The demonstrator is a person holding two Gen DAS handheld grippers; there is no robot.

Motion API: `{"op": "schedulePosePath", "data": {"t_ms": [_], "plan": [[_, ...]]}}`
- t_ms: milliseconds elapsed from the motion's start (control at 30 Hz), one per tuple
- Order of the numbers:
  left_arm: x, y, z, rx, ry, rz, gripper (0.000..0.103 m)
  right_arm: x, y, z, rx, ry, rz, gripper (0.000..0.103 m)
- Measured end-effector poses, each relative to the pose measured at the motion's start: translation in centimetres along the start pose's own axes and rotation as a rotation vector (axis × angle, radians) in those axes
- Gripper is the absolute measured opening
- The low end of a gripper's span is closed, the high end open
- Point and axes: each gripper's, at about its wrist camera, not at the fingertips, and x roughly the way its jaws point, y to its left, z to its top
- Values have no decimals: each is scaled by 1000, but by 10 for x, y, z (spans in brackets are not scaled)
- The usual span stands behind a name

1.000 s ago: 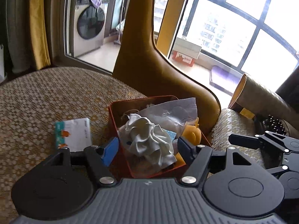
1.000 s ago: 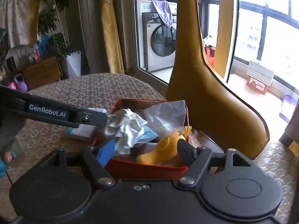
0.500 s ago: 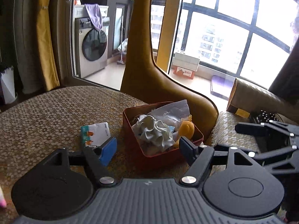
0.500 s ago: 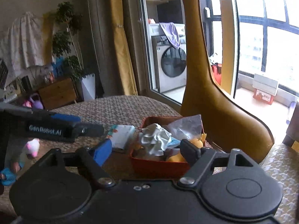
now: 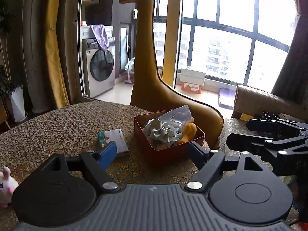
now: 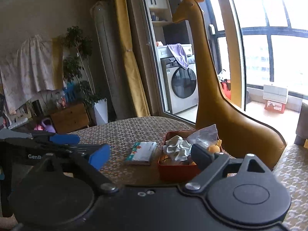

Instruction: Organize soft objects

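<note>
A red box [image 5: 142,124] stands on the table and holds a crumpled white cloth [image 5: 161,131], a clear plastic bag [image 5: 178,115] and an orange soft toy [image 5: 188,131]. It also shows in the right wrist view [image 6: 173,171], with the cloth [image 6: 177,147]. A tissue pack [image 5: 117,139] lies left of the box, seen too in the right wrist view [image 6: 142,152]. My left gripper [image 5: 152,151] is open and empty, short of the box. My right gripper [image 6: 150,154] is open and empty too.
A pink and white plush toy [image 5: 4,186] sits at the table's near left edge. A tall tan giraffe figure [image 5: 154,73] stands just behind the box. A cushioned seat [image 5: 231,127] lies to the right. The table [image 5: 57,127] has a patterned cloth.
Both grippers have pulled back and up from the box, so the box looks smaller and farther. The white cloth stays in the box. The plush toy has come into view at left.
</note>
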Motion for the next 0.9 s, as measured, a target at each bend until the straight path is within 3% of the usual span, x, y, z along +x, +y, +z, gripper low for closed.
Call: {"op": "schedulePosePath", "data": {"t_ms": [400, 533, 900], "plan": [[-31, -4, -24, -2, -42, 26, 88, -20, 12, -17, 11, -38, 2, 100], [-40, -5, -30, -3, -69, 37, 101, -25, 14, -23, 10, -49, -13, 103], [-53, -8, -38, -18, -95, 36, 102, -31, 16, -30, 14, -58, -25, 103]]}}
